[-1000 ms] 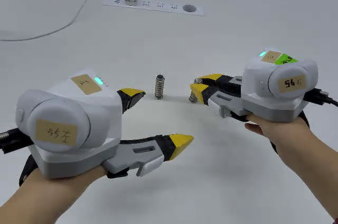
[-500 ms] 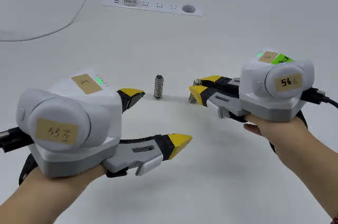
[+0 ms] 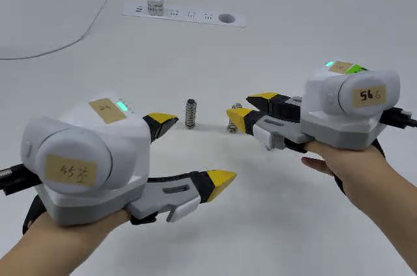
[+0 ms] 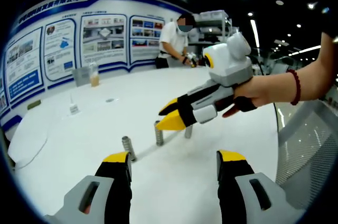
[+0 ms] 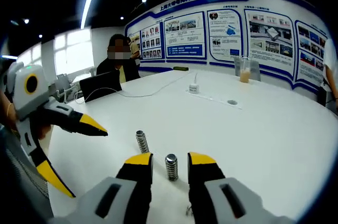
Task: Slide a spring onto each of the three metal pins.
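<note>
Three short metal pins with springs around them stand on the white table. In the left gripper view they form a row: one pin point(image 4: 128, 148), a second point(image 4: 158, 132) and a third point(image 4: 188, 131). My right gripper point(image 5: 170, 160) is open, with one sprung pin point(image 5: 171, 167) standing between its yellow tips, apart from both. Another sprung pin point(image 5: 141, 141) stands farther left. In the head view one pin point(image 3: 190, 113) stands free and another point(image 3: 232, 125) is partly hidden beside the right gripper point(image 3: 250, 106). My left gripper point(image 3: 193, 149) is open and holds nothing, short of the pins.
A white power strip point(image 3: 184, 13) with a plugged-in charger and cable lies at the far side of the table. A person sits at a laptop point(image 5: 104, 85) beyond the table, and another person point(image 4: 173, 44) stands at its far end.
The head view has shifted slightly. The right gripper has edged a little at the pins; the left gripper and the pins stay where they were.
</note>
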